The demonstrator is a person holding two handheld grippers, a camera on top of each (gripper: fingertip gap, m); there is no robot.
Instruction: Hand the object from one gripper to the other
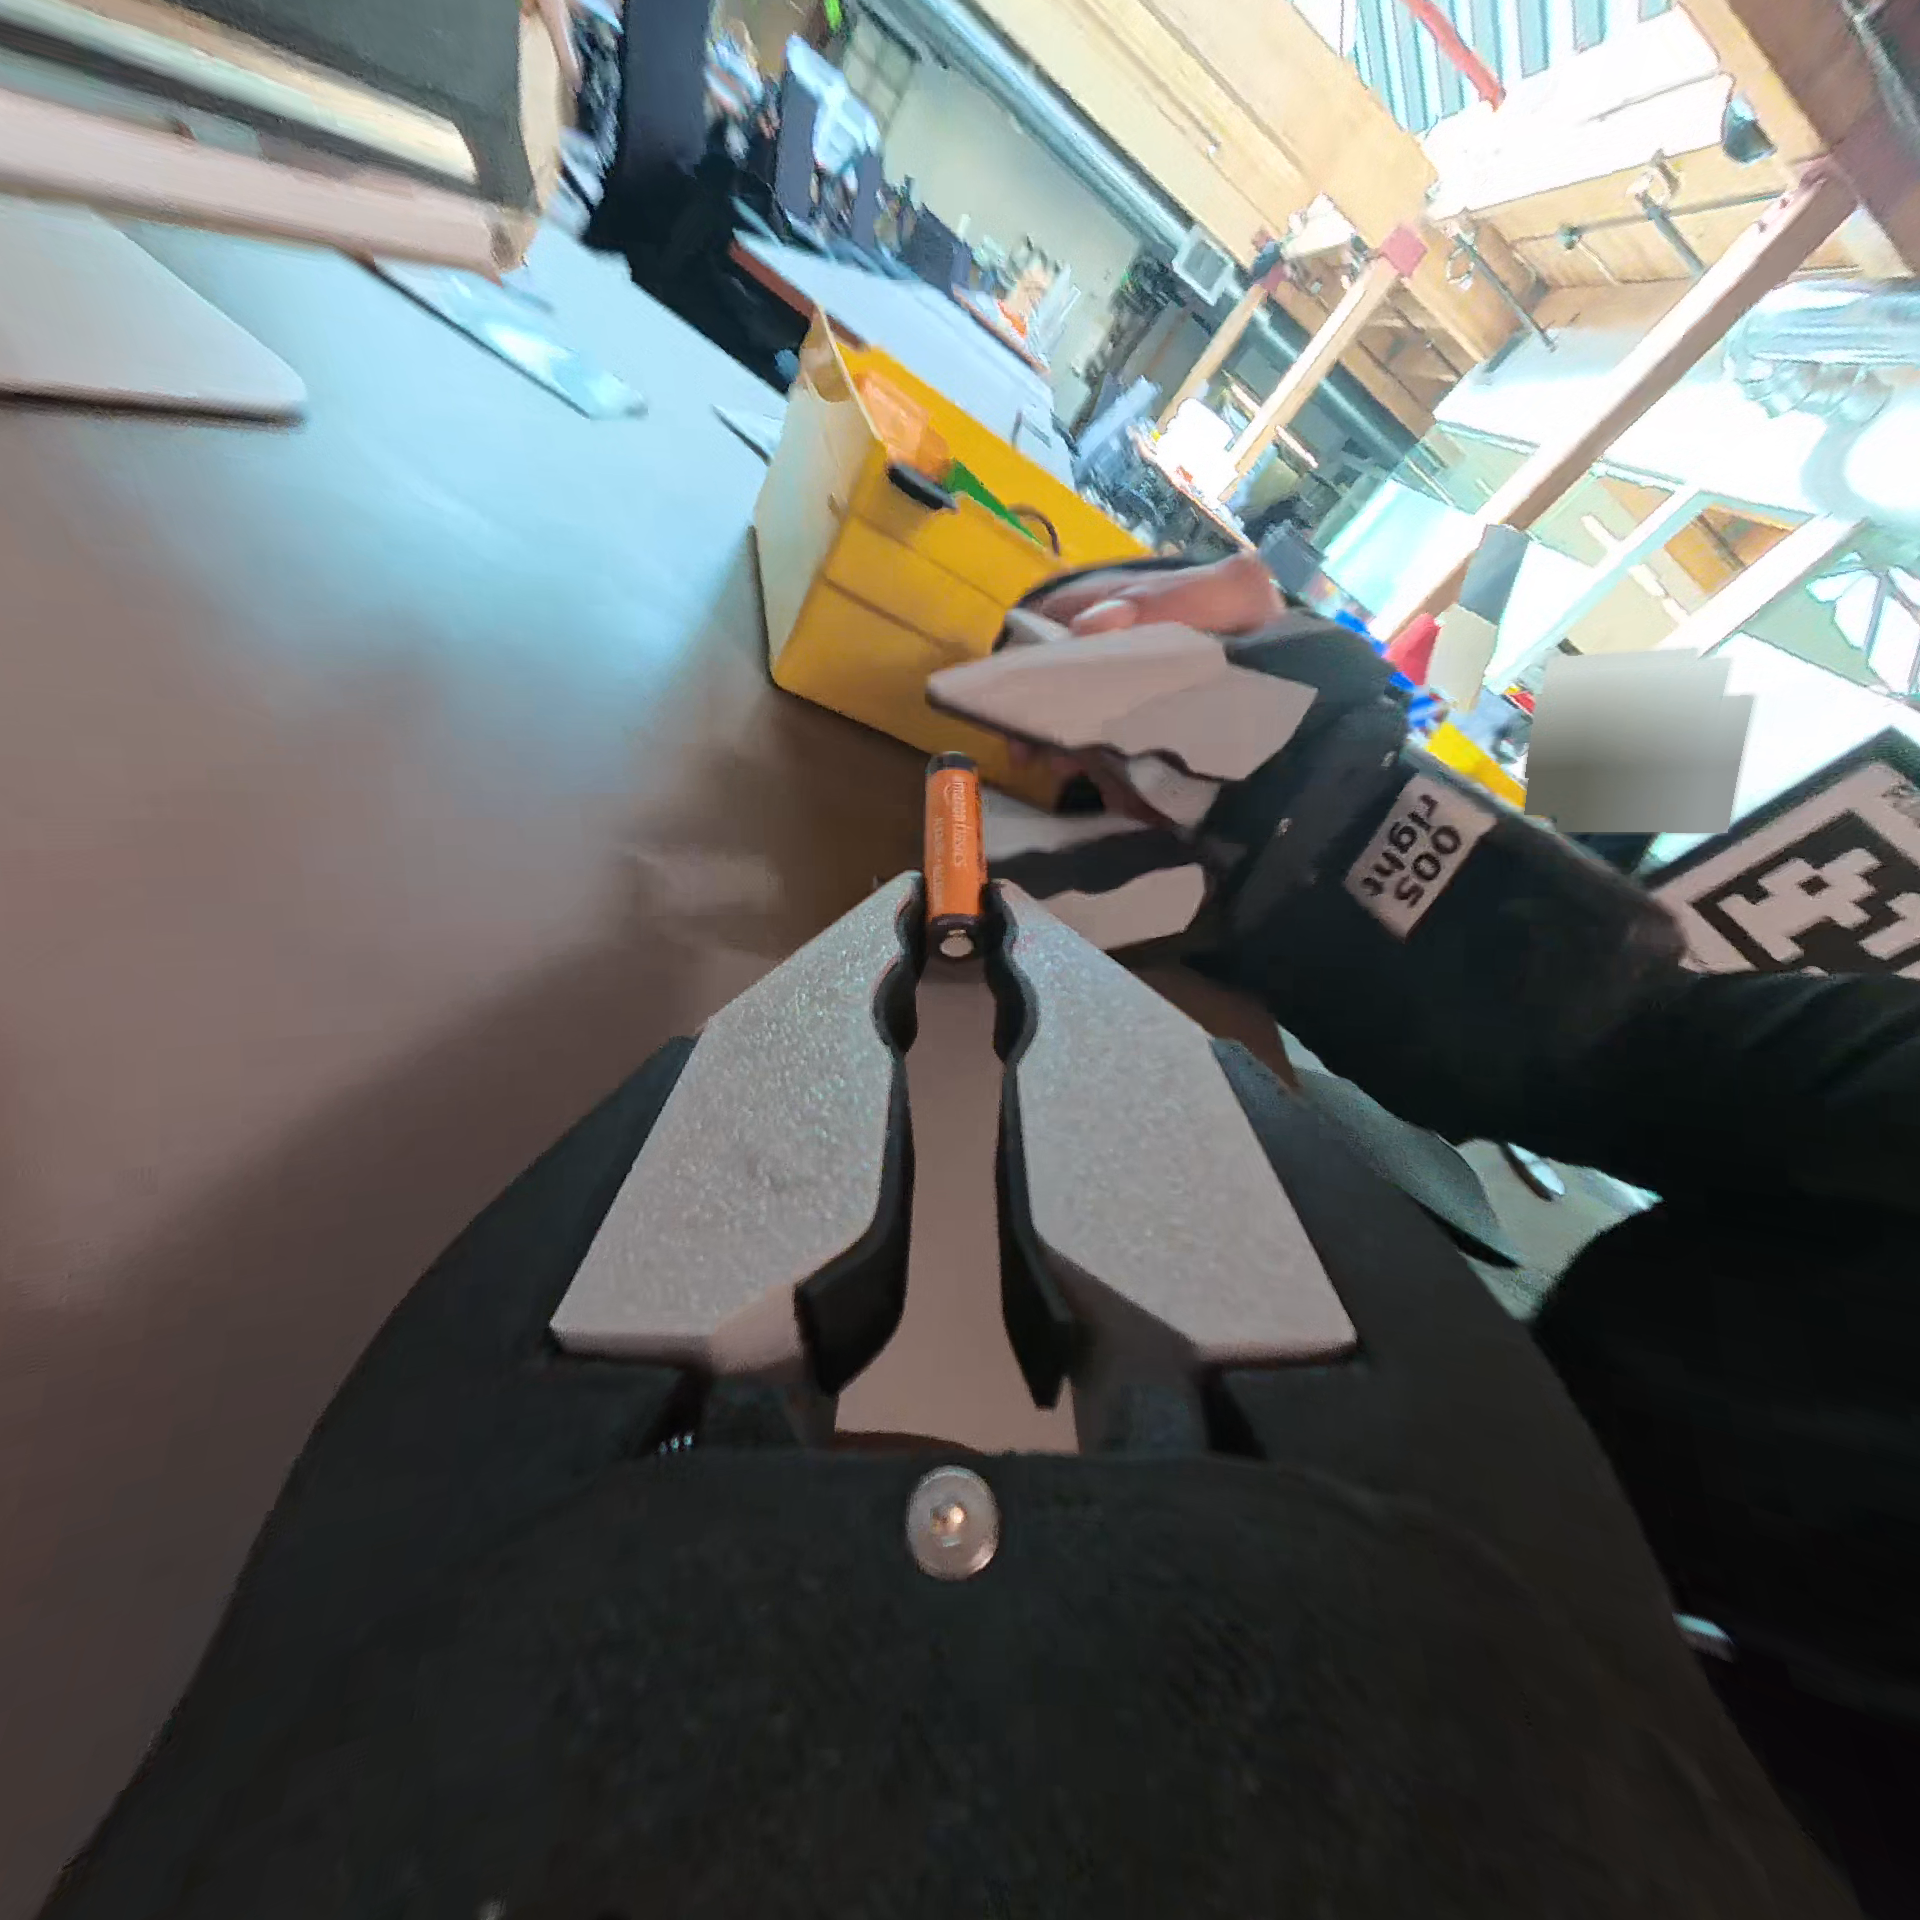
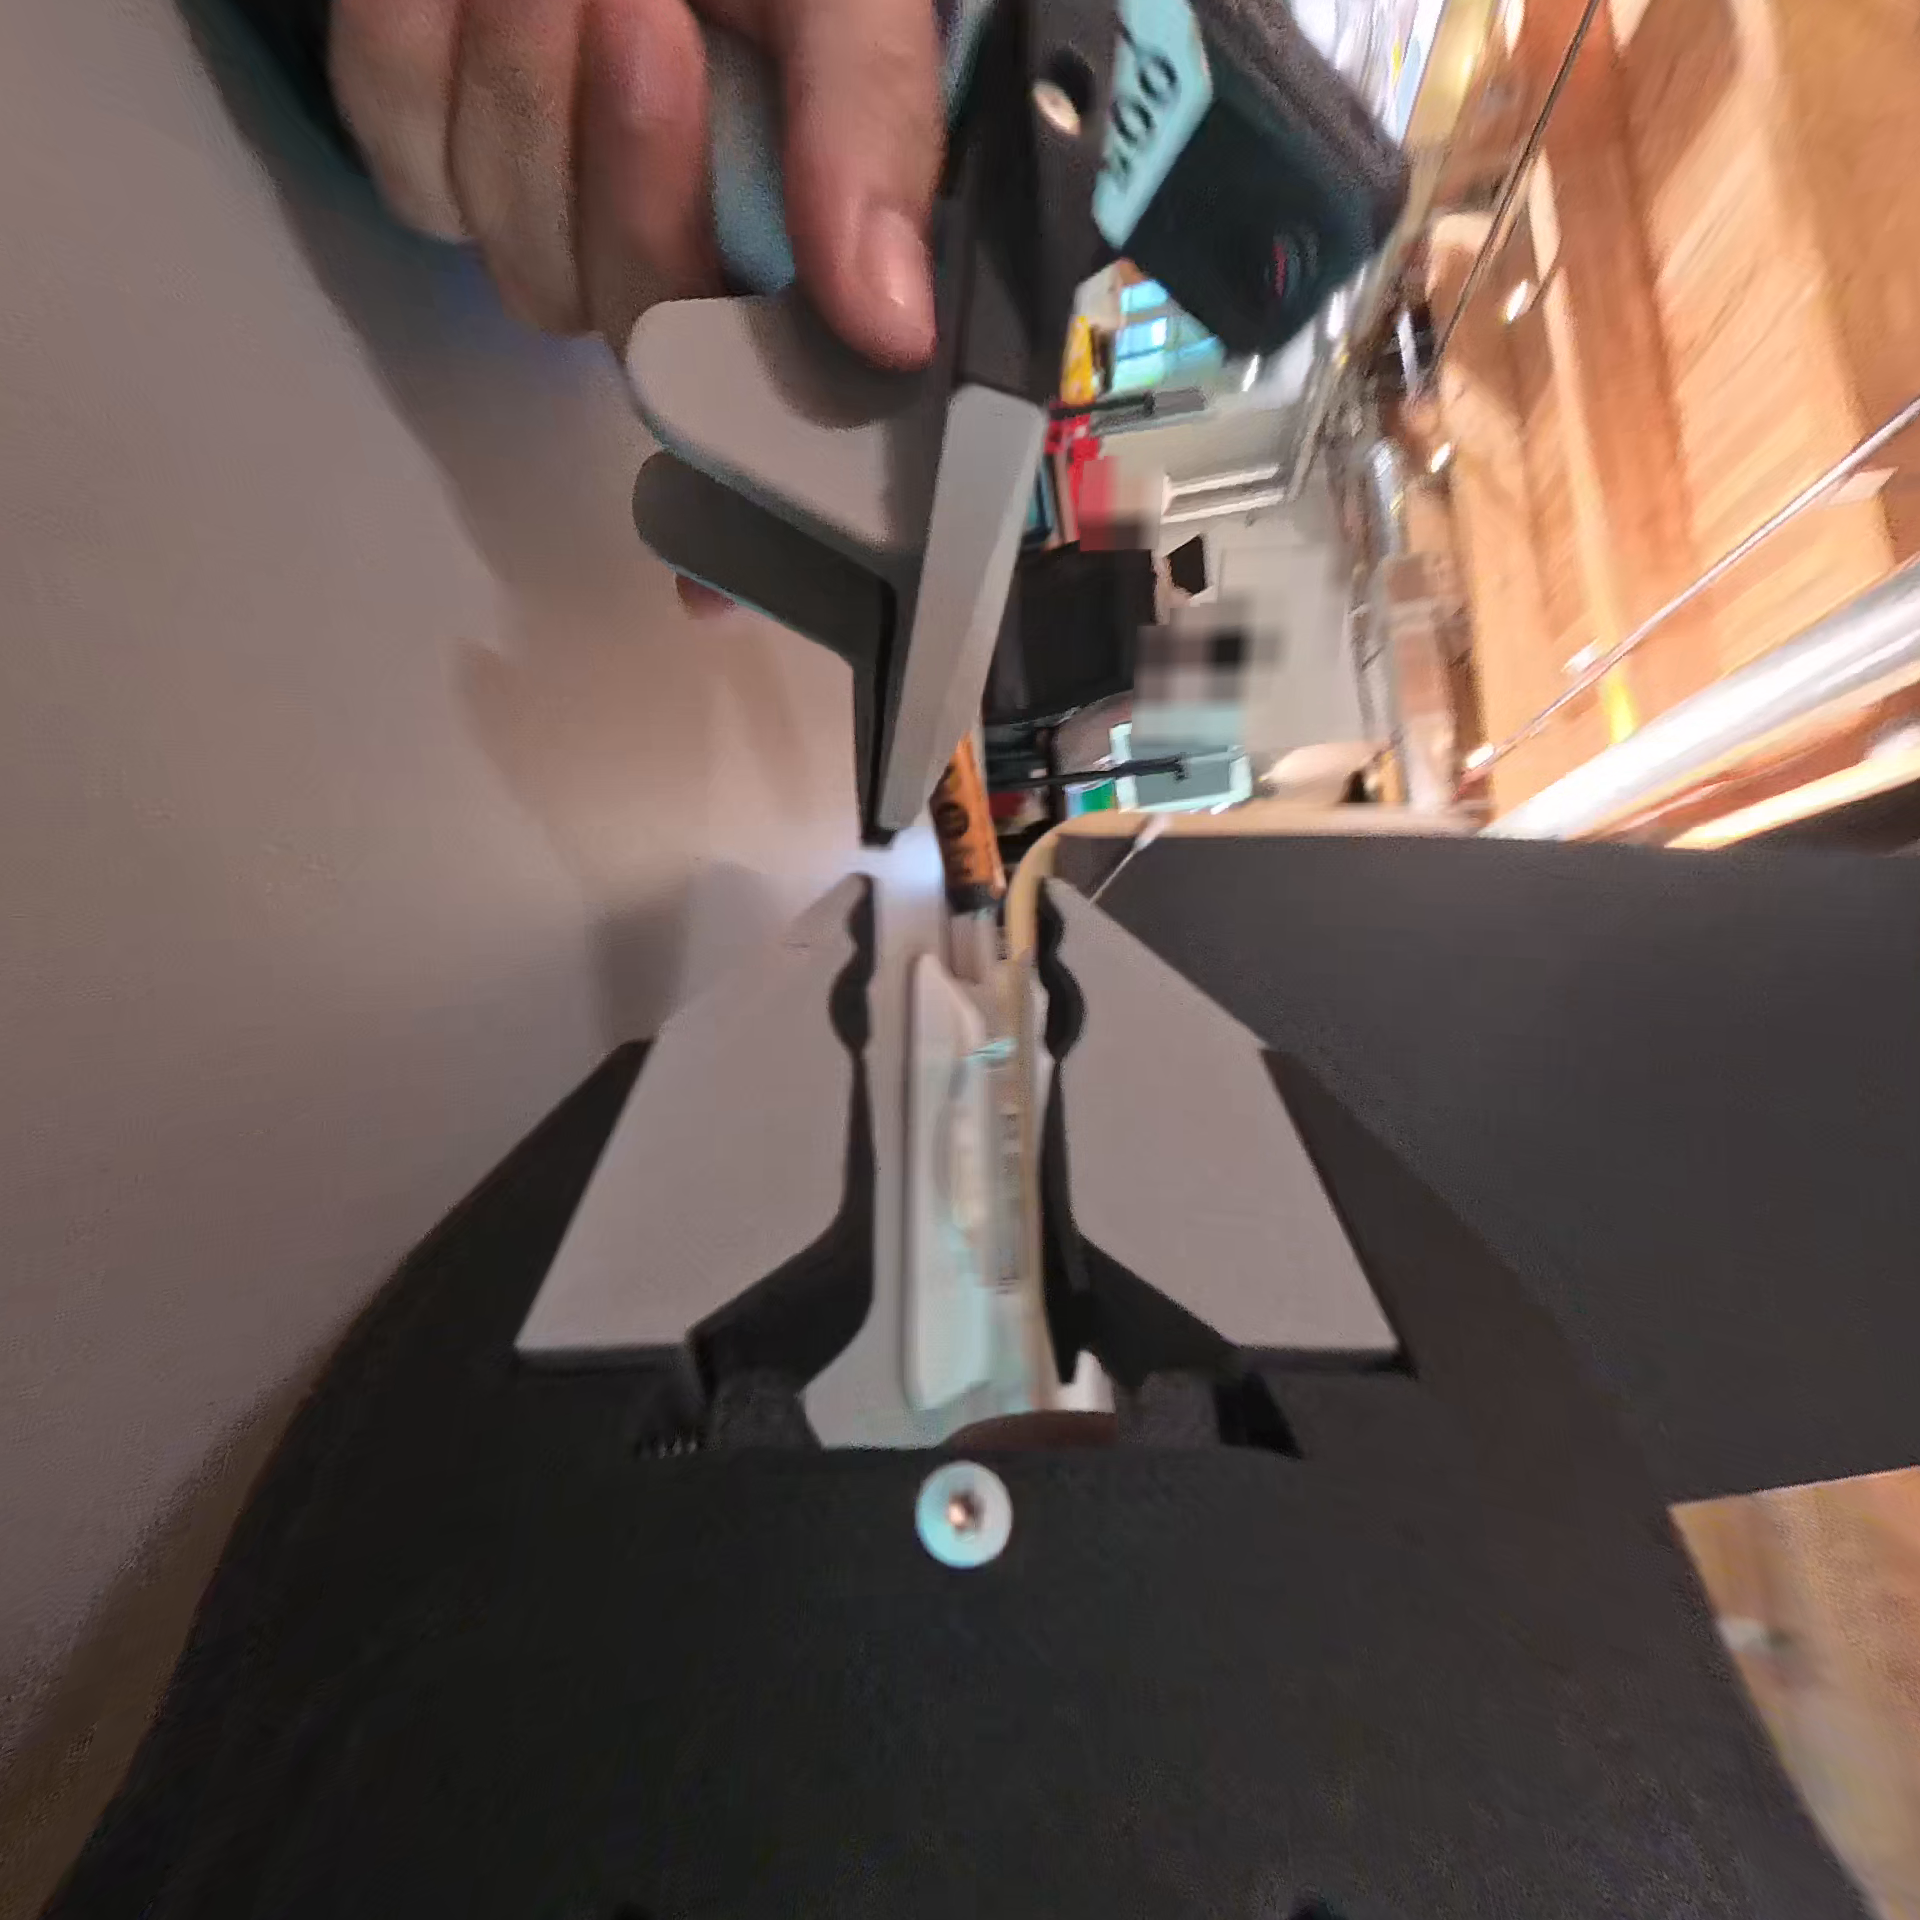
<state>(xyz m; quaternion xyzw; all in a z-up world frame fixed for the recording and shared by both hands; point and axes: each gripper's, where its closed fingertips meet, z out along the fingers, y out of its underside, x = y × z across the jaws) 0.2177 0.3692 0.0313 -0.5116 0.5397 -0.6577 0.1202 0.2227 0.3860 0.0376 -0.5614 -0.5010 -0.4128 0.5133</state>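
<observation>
left gripper [image 1: 954, 914] clamped on orange battery [image 1: 954, 847]; right gripper [image 2: 956, 904] jaws apart, empty, near the battery

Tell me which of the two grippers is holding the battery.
The left gripper: its fingertips are shut on the orange battery, while the right gripper is open and empty.

Counter [image 1: 364, 727]: smooth, matte, brownish-grey surface, pale glare toward its far side. Yellow bin [image 1: 883, 582] rests on it near the far right edge, with a cream-coloured side panel facing left; small orange, green and black items inside, too blurred to identify. Flat grey slab [image 1: 125, 322] lies at far left. A thin flat silvery item [image 1: 520, 322] lies beyond it, blurred. Right wrist view: counter [image 2: 260, 727] appears pale and bare.
</observation>
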